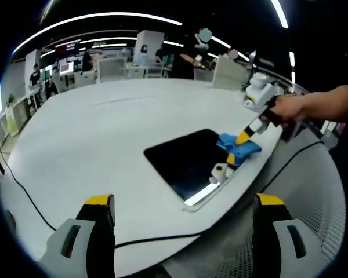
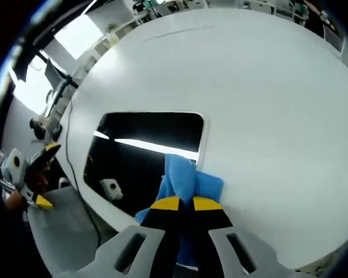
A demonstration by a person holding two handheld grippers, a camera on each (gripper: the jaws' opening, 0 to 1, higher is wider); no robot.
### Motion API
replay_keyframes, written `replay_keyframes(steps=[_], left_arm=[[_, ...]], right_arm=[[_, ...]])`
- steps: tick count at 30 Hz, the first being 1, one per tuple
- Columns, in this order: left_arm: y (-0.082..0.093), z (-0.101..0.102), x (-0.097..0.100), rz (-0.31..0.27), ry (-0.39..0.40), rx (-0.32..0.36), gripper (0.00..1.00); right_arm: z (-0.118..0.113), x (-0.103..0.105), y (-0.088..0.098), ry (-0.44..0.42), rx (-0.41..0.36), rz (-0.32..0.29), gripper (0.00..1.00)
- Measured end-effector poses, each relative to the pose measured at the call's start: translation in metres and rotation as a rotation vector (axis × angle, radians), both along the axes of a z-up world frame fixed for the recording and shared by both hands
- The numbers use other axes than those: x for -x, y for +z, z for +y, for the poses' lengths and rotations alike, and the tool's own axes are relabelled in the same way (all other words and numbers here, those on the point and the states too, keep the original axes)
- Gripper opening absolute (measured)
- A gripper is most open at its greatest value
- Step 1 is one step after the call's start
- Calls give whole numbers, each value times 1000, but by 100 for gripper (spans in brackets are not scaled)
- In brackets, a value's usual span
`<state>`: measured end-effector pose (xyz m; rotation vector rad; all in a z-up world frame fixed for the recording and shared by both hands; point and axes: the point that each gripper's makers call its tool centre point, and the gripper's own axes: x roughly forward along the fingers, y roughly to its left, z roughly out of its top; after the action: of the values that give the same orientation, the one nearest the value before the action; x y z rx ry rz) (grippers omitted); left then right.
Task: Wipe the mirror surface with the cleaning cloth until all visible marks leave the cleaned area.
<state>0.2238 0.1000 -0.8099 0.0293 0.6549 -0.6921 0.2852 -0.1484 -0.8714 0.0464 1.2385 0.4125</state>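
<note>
In the left gripper view, the left gripper [image 1: 185,223] is standing wide open at the bottom of the frame, its two yellow-tipped jaws far apart and holding nothing, hovering over the near edge of a white counter [image 1: 104,139]. A black cable [image 1: 29,200] is running across the counter at lower left. Right of centre, the mirror [image 1: 188,162] is lying flat on the counter, dark, with a bright strip of ceiling light reflecting along its near edge. At the mirror's right corner, the blue cloth [image 1: 239,147] is bunching under the right gripper [image 1: 243,139], which a hand [image 1: 296,110] is reaching in with from the right edge. In the upper part of the frame, desks and people are showing in the background.

In the right gripper view, the left gripper [image 2: 43,174] is appearing at the left edge, beyond the counter's rim. The mirror [image 2: 145,150] is sitting left of centre, a streak of light crossing it. At lower centre, the right gripper [image 2: 181,204] is pinching the cloth [image 2: 185,179], its jaws closed tight on the blue fabric, which is lying across the mirror's right corner and onto the counter [image 2: 267,116].
</note>
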Motion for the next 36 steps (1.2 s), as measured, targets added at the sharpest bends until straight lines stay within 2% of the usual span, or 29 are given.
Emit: replay_keyframes(steps=[11, 36], left_arm=[[-3, 0, 1, 11, -9, -24, 100], [-4, 2, -1, 18, 11, -4, 100]], right_arm=[[1, -26, -1, 50, 65, -6, 0], [5, -80, 1, 91, 153, -15, 1]])
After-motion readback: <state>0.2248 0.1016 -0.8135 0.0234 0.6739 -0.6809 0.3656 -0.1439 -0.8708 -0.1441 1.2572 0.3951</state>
